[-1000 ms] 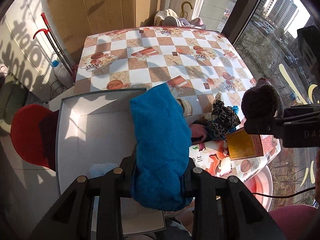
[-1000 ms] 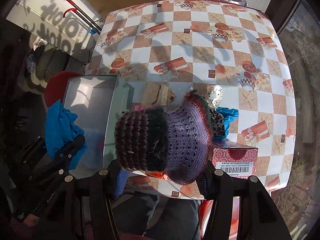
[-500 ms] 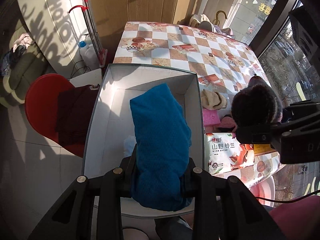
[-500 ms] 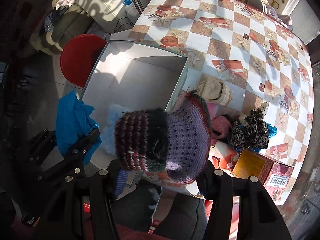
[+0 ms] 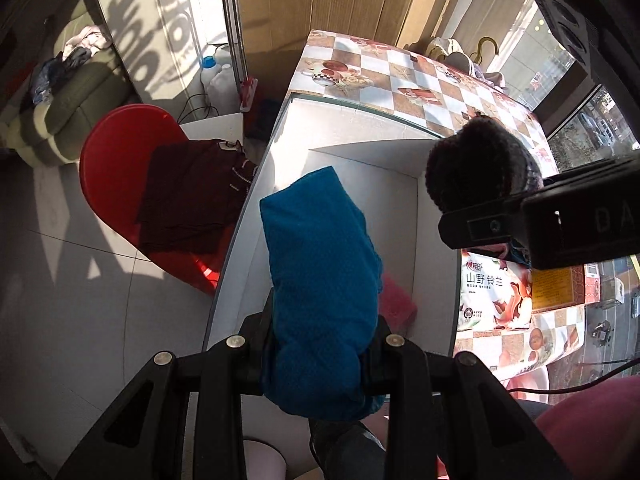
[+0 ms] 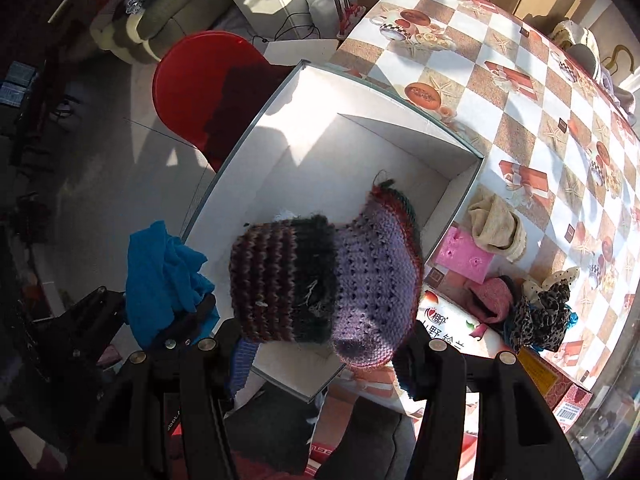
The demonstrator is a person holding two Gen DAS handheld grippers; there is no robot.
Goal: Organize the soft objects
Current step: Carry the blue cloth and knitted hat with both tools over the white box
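Observation:
My left gripper (image 5: 320, 332) is shut on a blue cloth (image 5: 320, 280) and holds it above the left side of the white box (image 5: 400, 148). The blue cloth also shows in the right wrist view (image 6: 160, 280). My right gripper (image 6: 324, 320) is shut on a purple and dark knitted hat (image 6: 328, 276), held above the near part of the white box (image 6: 460, 168). The hat shows in the left wrist view (image 5: 480, 168) over the box's right wall. A pink item (image 5: 396, 304) lies inside the box.
The box sits at the near corner of a checkered table (image 6: 520, 100). Beside it lie a beige cloth (image 6: 496, 224), a pink pad (image 6: 464, 256), a pink knit item (image 6: 492, 296), a leopard-print cloth (image 6: 540, 316) and a tissue pack (image 5: 492, 292). A red stool (image 5: 132, 160) stands left.
Both grippers moved left with their loads, from over the table toward and over the white box. The box now fills the middle of both views.

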